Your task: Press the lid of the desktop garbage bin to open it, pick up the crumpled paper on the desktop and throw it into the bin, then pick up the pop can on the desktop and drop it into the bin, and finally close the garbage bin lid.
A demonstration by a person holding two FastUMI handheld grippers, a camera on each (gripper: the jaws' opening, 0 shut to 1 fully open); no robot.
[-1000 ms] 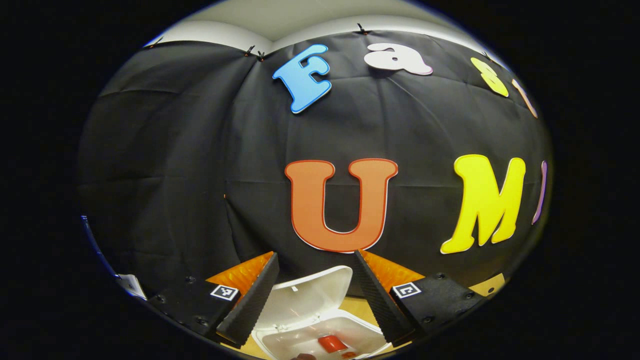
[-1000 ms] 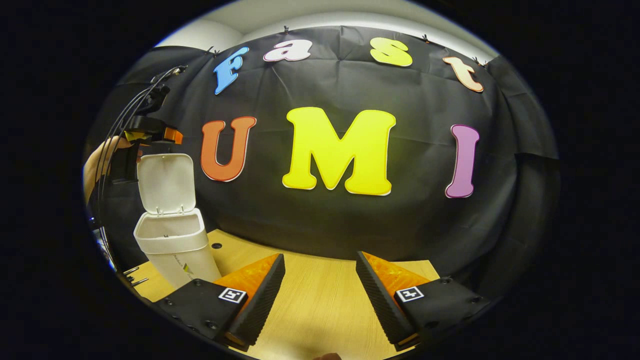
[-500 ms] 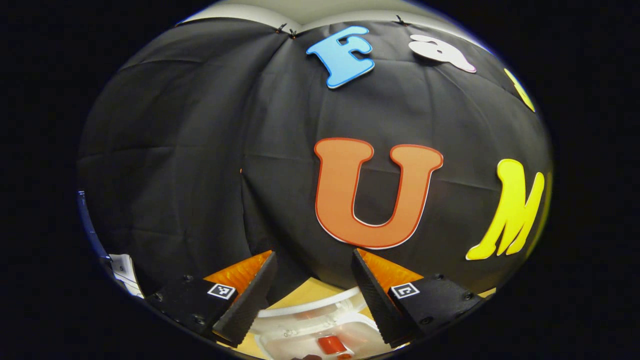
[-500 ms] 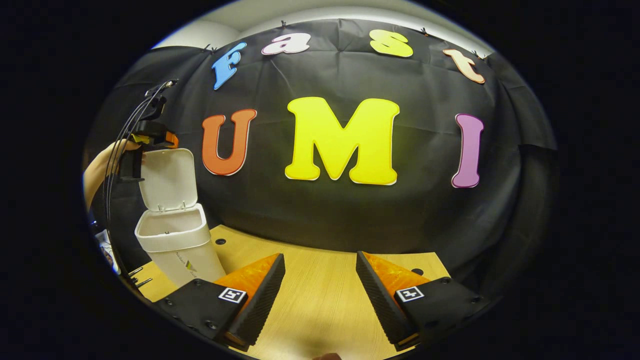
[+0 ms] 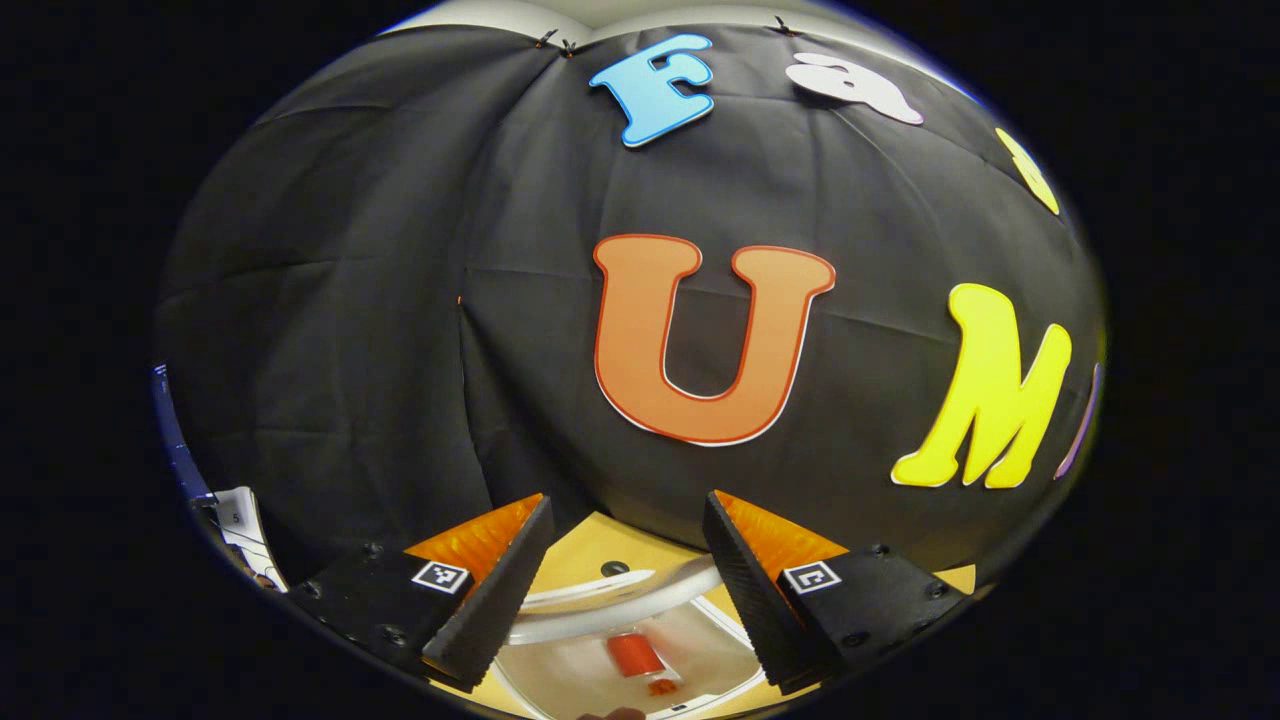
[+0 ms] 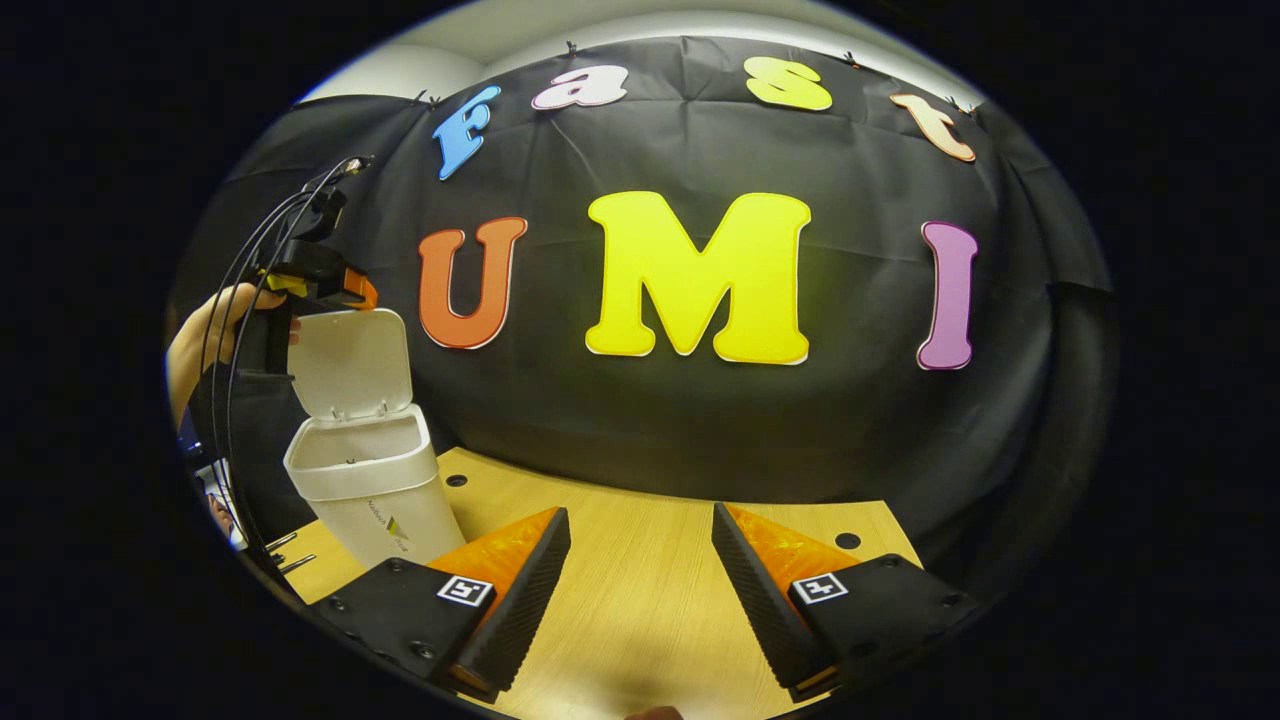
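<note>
left gripper (image 5: 625, 560) spread above open bin (image 5: 640, 660), can (image 5: 635, 655) inside

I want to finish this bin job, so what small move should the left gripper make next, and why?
Probably push the raised lid forward and down. The left gripper sits open at its top edge, the bin is open, and a red can-like item lies inside.

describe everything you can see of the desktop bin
The bin is a small white, plastic-looking container, tapering downward, standing upright on the wooden desktop near the black cloth wall. Its hinged lid is raised but leaning forward over the mouth, with the left tool at its top edge. Inside, the left gripper view shows a red can.
</note>
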